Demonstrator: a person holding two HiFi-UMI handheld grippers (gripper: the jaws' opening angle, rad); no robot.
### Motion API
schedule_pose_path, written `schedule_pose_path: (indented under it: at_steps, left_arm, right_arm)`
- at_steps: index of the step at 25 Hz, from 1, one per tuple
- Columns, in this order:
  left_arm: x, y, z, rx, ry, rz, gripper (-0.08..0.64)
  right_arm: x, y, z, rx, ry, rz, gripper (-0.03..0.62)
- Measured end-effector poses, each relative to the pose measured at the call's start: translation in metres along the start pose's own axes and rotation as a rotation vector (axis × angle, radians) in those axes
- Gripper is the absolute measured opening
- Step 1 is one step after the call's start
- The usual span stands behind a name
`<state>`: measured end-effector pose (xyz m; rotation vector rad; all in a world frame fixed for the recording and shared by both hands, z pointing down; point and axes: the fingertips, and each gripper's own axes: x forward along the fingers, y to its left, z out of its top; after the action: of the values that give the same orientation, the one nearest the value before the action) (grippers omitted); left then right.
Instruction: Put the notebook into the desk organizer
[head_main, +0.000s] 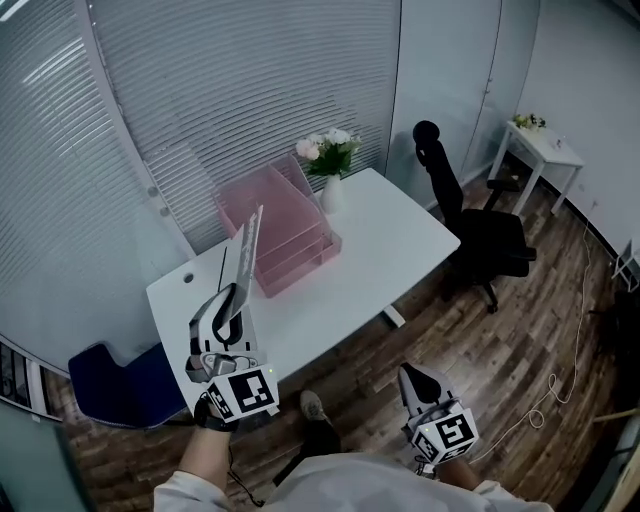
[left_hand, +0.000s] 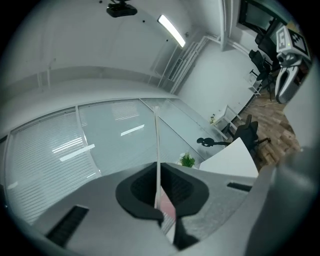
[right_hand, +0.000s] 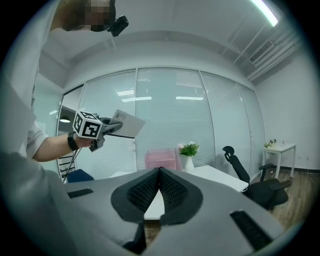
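Above the near left end of the white table (head_main: 390, 250), the left gripper (head_main: 232, 300) has its jaws closed on the notebook (head_main: 245, 252); it is pinched at its lower edge, stands nearly upright and is clear of the tabletop; in the left gripper view it shows only as a thin straight line rising from between the pads, so it is seen edge-on; the right gripper (right_hand: 160, 172) hangs low off the table's front edge, jaws together with nothing between them; the pink desk organizer (head_main: 290, 225) sits at the back of the table, just beyond the notebook's top edge, beside a vase of flowers (head_main: 330, 165); a black office chair (head_main: 480, 230) stands well apart at the right. Handling, as a judgement: the notebook looks thin and light; the cover holds straight with no sag, so stiff enough to be steered by one edge; a hold this low leaves the long upper part free to swing or pivot in the pads, and a smooth cover could slip; a firm pinch near the middle of the bottom edge would suit best; which slot of the organizer is open to it cannot be told from here; its walls look like thin translucent plastic, likely to shift if nudged.
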<state>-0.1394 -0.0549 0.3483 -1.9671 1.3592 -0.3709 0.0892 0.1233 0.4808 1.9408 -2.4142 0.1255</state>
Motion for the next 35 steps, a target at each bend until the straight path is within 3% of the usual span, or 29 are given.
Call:
schedule_pose_path:
  at_steps: [8, 12, 16, 26, 35]
  left_arm:
    - [0.117, -0.020, -0.038, 0.113, 0.038, -0.059, 0.017]
    - [0.172, -0.024, -0.061, 0.187, 0.099, -0.112, 0.017]
    - [0.219, -0.035, -0.092, 0.270, 0.159, -0.174, 0.017]
    - [0.273, -0.087, -0.147, 0.460, 0.304, -0.306, 0.017]
    - [0.303, -0.118, -0.166, 0.543, 0.470, -0.314, 0.017]
  right_arm:
    - [0.095, -0.044, 0.024, -0.044, 0.042, -0.043, 0.012]
    - [0.145, -0.050, 0.037, -0.039, 0.041, -0.038, 0.012]
    - [0.185, -0.041, 0.027, -0.021, 0.068, -0.008, 0.014]
    - [0.220, -0.082, 0.013, 0.045, 0.092, -0.005, 0.014]
    - [0.252, -0.143, 0.025, 0.033, 0.087, 0.112, 0.013]
